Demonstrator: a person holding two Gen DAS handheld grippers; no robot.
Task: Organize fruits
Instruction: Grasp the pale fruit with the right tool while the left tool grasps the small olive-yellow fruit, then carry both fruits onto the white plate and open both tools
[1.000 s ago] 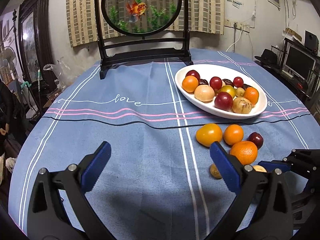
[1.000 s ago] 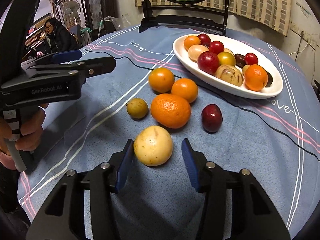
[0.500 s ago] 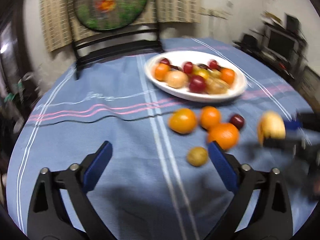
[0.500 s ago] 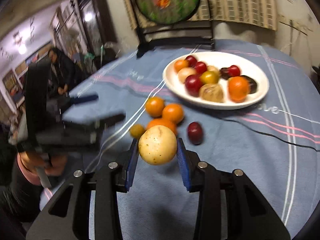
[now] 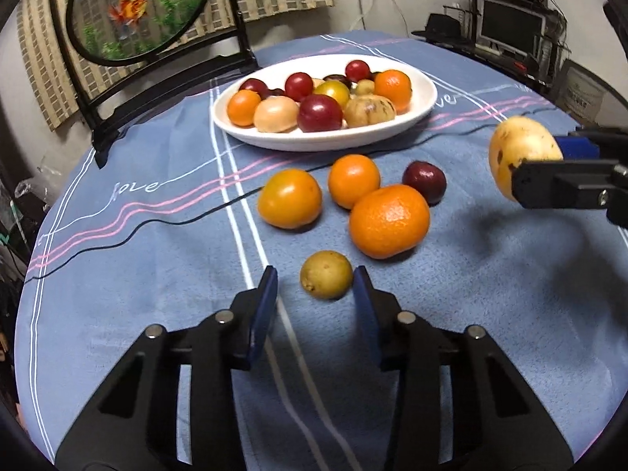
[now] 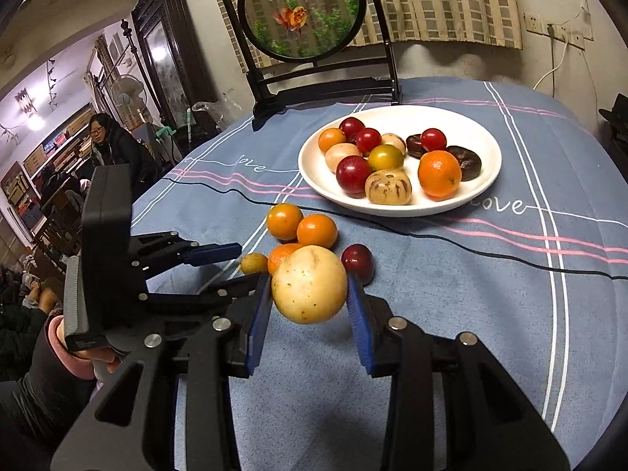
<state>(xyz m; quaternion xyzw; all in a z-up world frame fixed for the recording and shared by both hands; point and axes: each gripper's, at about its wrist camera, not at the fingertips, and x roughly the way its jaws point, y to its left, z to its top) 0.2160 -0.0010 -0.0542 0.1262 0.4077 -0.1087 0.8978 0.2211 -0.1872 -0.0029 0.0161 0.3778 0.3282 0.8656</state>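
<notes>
Dim indoor light, fisheye-warped edges.

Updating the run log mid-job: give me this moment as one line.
right gripper: shut on pale yellow fruit, lifted | left gripper: jaws just closing around small yellow-green fruit, not yet gripped | plate: part-filled

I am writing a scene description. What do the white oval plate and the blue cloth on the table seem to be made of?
White oval plate: likely glazed ceramic, though plastic is possible; its smooth rim is evenly white with a soft sheen.
Blue cloth: looks like woven fabric with a matte, slightly napped surface; it shows printed or woven stripes and the word "love", and drapes over the table edge.
</notes>
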